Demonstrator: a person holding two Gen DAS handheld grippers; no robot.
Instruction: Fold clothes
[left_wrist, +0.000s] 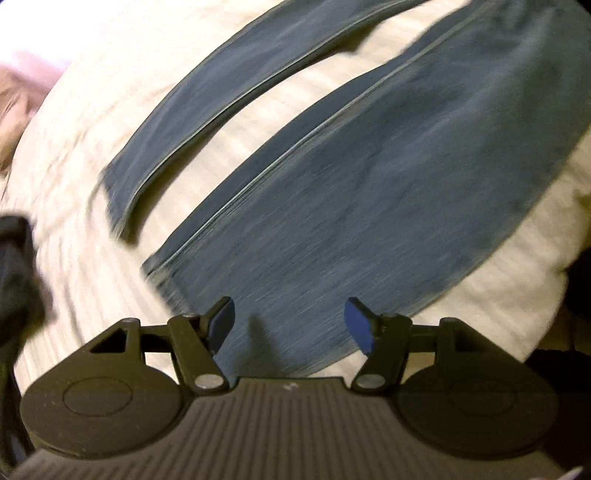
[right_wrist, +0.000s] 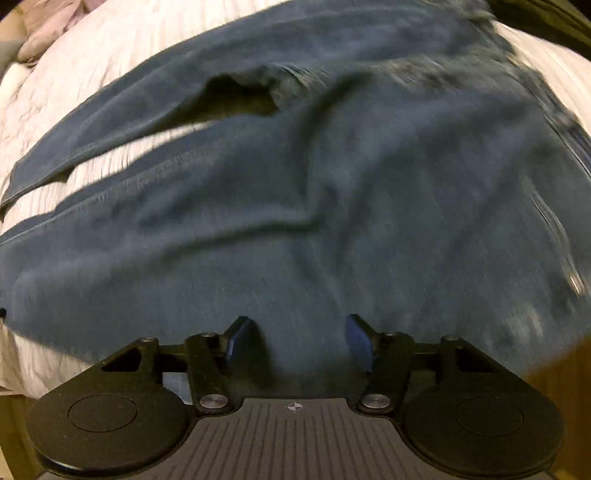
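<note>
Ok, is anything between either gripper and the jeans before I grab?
Nothing visible. The left gripper is open over the lower end of one leg of the jeans, and the right gripper is open over their upper part. Only bare denim on the striped bedding lies ahead.

The trousers (left_wrist: 369, 177) lie spread on the bedcover (left_wrist: 92, 122), their two legs side by side with a strip of bedcover between. A dark garment (left_wrist: 16, 266) lies left of the leg ends.

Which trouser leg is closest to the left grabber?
The wider leg right in front of the left gripper. The other leg lies farther away across a strip of bedding.
</note>
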